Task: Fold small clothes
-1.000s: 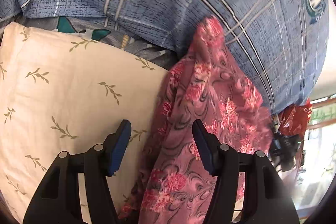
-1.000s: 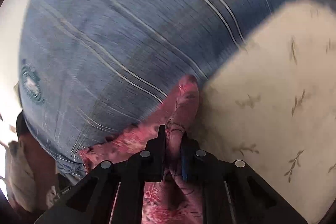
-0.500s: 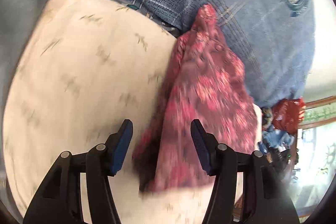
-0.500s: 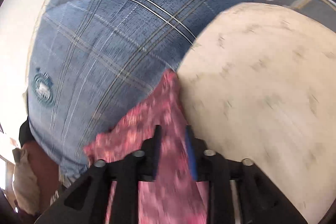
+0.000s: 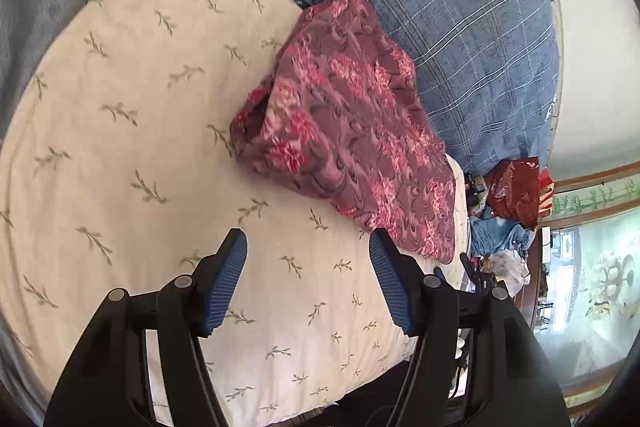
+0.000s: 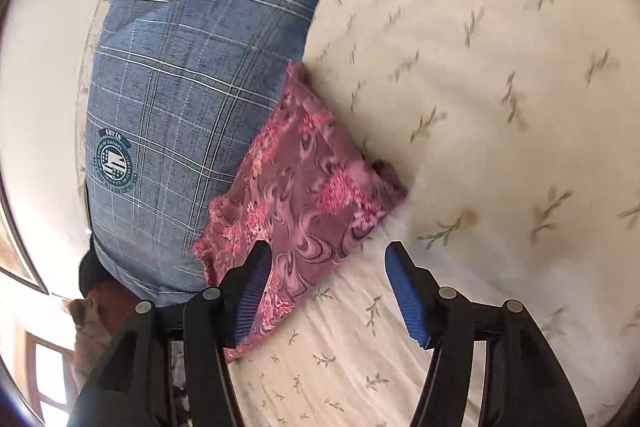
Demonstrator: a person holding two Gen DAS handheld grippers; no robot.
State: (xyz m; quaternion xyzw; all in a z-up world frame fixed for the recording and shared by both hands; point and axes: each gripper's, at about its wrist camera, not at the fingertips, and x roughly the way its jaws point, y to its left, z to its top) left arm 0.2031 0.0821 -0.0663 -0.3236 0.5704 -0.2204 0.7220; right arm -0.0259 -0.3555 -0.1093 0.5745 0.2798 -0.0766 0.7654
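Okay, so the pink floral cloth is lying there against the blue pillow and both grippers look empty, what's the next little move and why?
Probably bring the left gripper forward to the floral cloth. The cloth lies bunched on the cream sheet, leaning on the blue plaid pillow. The right gripper has just been opening; nothing is pinched in either.

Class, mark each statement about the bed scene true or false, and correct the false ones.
1. The floral garment lies partly against the blue plaid pillow. True.
2. The right gripper is clamped on the garment. False: its fingers stand apart and press on nothing; they have just been opening.
3. The left gripper is open with only the leaf-print sheet between its fingers. True.
4. The plaid pillow bears a round crest. True.
5. The garment is plain green. False: it is maroon with pink flowers.
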